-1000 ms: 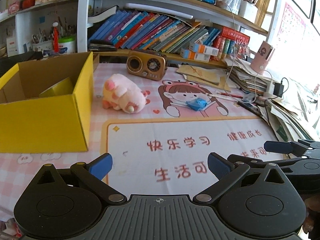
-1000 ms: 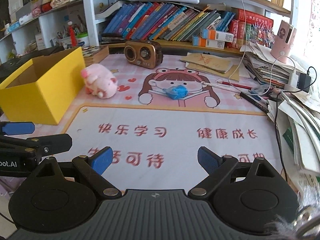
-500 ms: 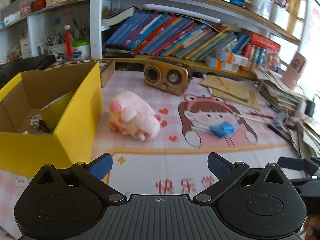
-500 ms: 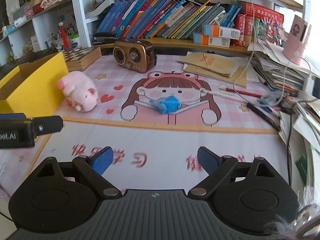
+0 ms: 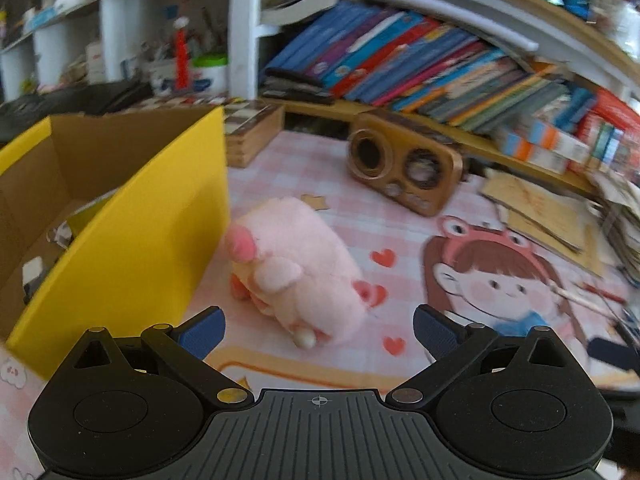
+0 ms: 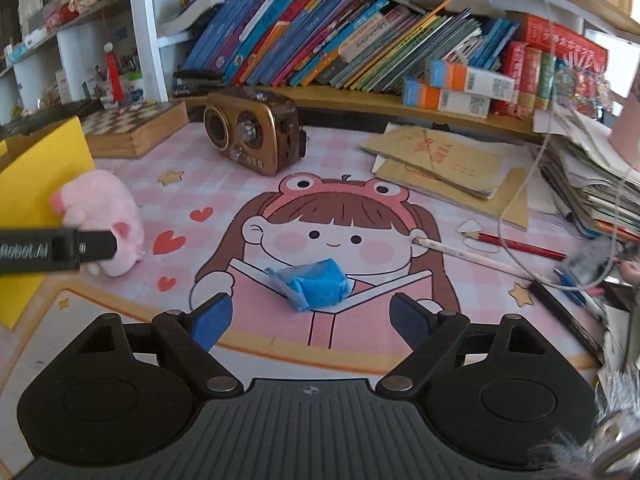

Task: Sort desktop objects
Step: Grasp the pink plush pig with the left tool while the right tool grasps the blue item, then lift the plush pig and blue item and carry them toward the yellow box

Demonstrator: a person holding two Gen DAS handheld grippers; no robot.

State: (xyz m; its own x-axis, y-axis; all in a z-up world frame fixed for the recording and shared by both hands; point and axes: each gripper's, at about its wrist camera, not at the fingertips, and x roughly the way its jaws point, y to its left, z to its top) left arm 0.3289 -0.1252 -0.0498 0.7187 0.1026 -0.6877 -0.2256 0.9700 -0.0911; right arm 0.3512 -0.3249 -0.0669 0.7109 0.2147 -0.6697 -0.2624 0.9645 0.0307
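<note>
A pink plush pig (image 5: 292,268) lies on the pink desk mat beside the open yellow box (image 5: 132,216). My left gripper (image 5: 318,330) is open and empty, just short of the pig. The pig also shows in the right wrist view (image 6: 106,208), with the left gripper's finger (image 6: 56,250) in front of it. A crumpled blue wrapper (image 6: 316,284) lies on the cartoon girl print. My right gripper (image 6: 310,320) is open and empty, just short of the wrapper.
A brown retro radio (image 6: 252,136) stands at the back of the mat. A wooden chessboard box (image 6: 134,130) lies behind the yellow box. Brown envelopes (image 6: 444,164), pencils (image 6: 500,246) and a paper pile (image 6: 592,176) lie at the right. Bookshelves run behind.
Both grippers have moved forward over the mat. The left one closed in on the pig, the right one on the blue wrapper. Both stayed open.
</note>
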